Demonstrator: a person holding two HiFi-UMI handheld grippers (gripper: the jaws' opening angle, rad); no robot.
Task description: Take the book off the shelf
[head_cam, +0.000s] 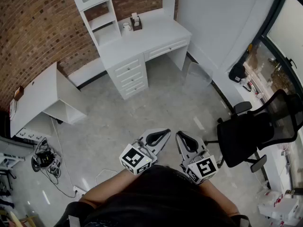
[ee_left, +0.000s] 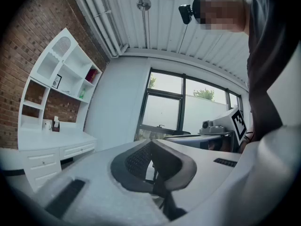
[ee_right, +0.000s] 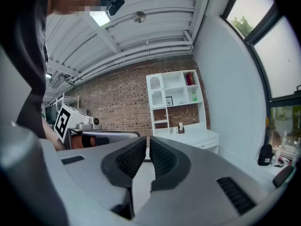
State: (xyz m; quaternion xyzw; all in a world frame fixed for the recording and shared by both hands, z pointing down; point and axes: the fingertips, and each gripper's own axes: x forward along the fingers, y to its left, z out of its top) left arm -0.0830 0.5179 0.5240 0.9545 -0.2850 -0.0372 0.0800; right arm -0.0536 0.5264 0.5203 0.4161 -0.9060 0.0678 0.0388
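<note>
A white desk [head_cam: 156,34] with a shelf unit [ee_right: 162,105] on top of it stands against the brick wall across the room. A red book [ee_right: 189,78] stands upright in the unit's top right compartment, and it also shows as a red book [ee_left: 92,74] in the left gripper view. Both grippers are held close in front of the person's body, far from the shelf. My left gripper [head_cam: 158,137] has its jaws together with nothing in them. Beside it, my right gripper [head_cam: 184,139] is shut and holds nothing.
A black office chair [head_cam: 255,131] stands to the right, near the windows. A low white table [head_cam: 42,93] sits at the left, with cables [head_cam: 45,160] on the floor by it. On the desk are a mug [head_cam: 126,27] and a small brown holder [head_cam: 136,22].
</note>
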